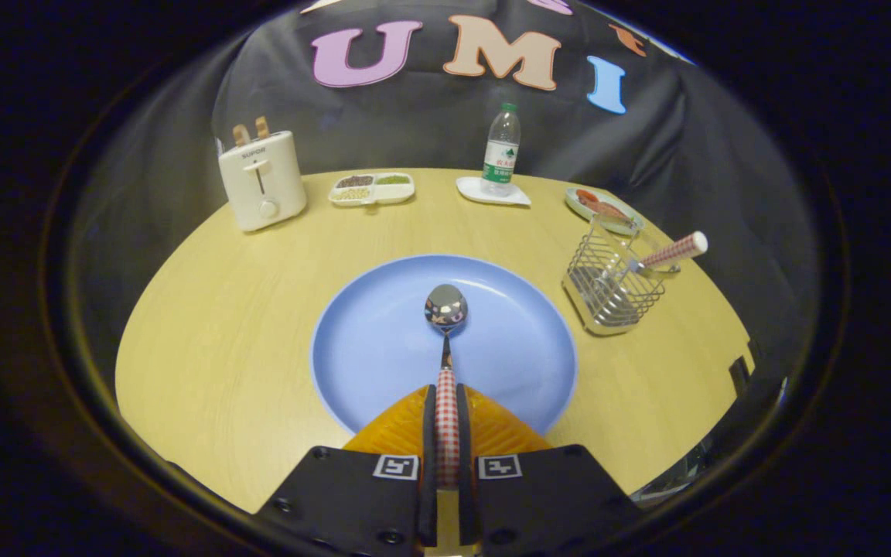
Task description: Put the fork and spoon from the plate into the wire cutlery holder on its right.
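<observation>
Between the two fingers of the gripper [446, 402] sits the red-checked handle of the metal spoon [446, 309]; both fingers press on it, and its shiny bowl lies over the round blue plate [384, 348]. Right of the plate, the wire cutlery holder [612, 286] holds the red-checked-handled fork [674, 250], leaning.

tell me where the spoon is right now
In the gripper view the spoon is clamped by its checked handle between the gripper's fingers, its bowl out ahead over the middle of the blue plate, left of the wire cutlery holder.
</observation>
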{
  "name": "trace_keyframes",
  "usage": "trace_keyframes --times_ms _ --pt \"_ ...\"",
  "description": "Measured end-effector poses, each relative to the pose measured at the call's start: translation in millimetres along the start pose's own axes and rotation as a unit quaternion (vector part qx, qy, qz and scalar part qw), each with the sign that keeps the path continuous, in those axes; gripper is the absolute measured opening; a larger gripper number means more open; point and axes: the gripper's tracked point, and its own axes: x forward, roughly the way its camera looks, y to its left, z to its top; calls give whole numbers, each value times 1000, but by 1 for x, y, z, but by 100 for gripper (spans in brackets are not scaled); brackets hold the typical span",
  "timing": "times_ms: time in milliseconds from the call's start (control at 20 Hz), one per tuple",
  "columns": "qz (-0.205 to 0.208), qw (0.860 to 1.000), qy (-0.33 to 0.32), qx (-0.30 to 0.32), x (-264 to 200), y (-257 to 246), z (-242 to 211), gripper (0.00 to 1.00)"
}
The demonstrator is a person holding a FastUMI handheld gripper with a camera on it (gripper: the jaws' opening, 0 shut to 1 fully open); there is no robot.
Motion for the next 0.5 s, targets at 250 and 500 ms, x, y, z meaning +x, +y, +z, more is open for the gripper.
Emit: trace_keyframes --times_ms 250,500 --pt "-1 999 11 -42 -19 4 24 14" --pt "-1 998 15 -58 -34 -1 62 14"
